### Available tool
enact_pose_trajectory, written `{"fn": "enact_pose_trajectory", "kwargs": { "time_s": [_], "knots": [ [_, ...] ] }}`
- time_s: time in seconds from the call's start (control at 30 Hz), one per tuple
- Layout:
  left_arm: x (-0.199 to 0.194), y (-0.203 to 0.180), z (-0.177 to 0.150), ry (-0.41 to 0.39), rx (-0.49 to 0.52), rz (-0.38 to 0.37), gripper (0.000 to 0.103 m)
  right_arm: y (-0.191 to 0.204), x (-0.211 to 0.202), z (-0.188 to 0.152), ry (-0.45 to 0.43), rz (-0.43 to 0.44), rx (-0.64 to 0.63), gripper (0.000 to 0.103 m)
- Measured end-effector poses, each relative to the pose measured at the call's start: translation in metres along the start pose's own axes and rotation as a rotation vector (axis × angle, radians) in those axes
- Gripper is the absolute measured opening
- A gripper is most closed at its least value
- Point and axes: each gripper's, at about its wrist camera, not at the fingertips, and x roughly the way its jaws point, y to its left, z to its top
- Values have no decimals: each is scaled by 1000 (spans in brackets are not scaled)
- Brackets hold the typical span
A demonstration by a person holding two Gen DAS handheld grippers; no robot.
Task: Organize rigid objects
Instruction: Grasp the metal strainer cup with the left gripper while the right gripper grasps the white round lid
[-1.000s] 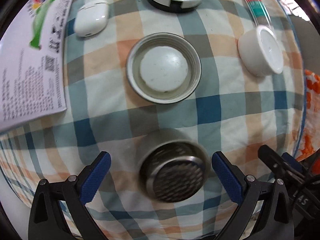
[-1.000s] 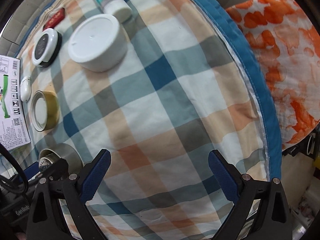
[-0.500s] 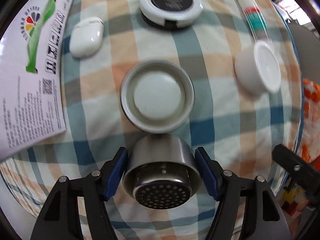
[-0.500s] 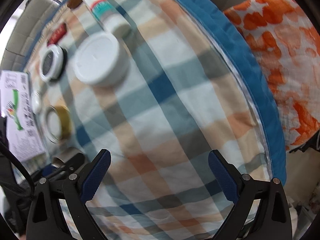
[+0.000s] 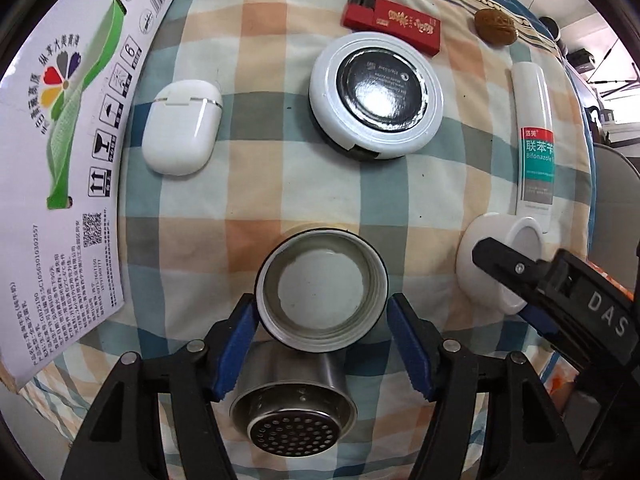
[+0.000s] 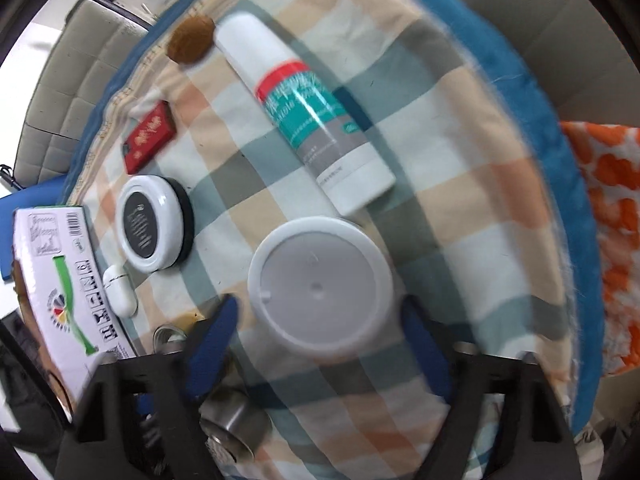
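Left wrist view: the left hand-held gripper (image 5: 322,354), jaws just closed partway, clamps the steel strainer cup (image 5: 294,404) above the open metal lid (image 5: 321,292) on the checked cloth (image 5: 256,184); next, I judge, lower it in squarely. Right wrist view: the right hand-held gripper (image 6: 320,346), jaws just closing, straddles the white jar (image 6: 320,286); contact is unclear, so firm the grip before lifting.

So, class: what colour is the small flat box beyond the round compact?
Red with gold markings, clearest in the left wrist view.

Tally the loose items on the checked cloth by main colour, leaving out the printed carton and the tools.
White: 4 - white earbud case, white round compact with black centre, white tube with teal label, white round jar
Metal: 2 - open round metal lid, steel perforated strainer cup
Red: 1 - red flat box
Brown: 1 - brown walnut
Total: 8
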Motion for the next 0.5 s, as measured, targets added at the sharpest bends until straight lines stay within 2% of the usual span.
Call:
{"fn": "enact_pose_trajectory", "kwargs": {
  "time_s": [0.07, 0.17, 0.3, 0.37, 0.5],
  "knots": [
    [8, 16, 11, 21, -12, -26, 64, 2, 6, 2, 4, 2, 4, 72],
    [20, 33, 0, 34, 1, -28, 65, 0, 4, -1, 8, 2, -23, 71],
    [-1, 41, -34, 32, 72, 3, 66, -16, -3, -21, 67, 1, -56, 71],
    [-13, 42, -47, 40, 104, 9, 71, -18, -8, -36, 87, -10, -87, 71],
    [-9, 43, -72, 66, 147, 41, 73, -25, -16, -66, 115, -39, -133, 71]
  ]
}}
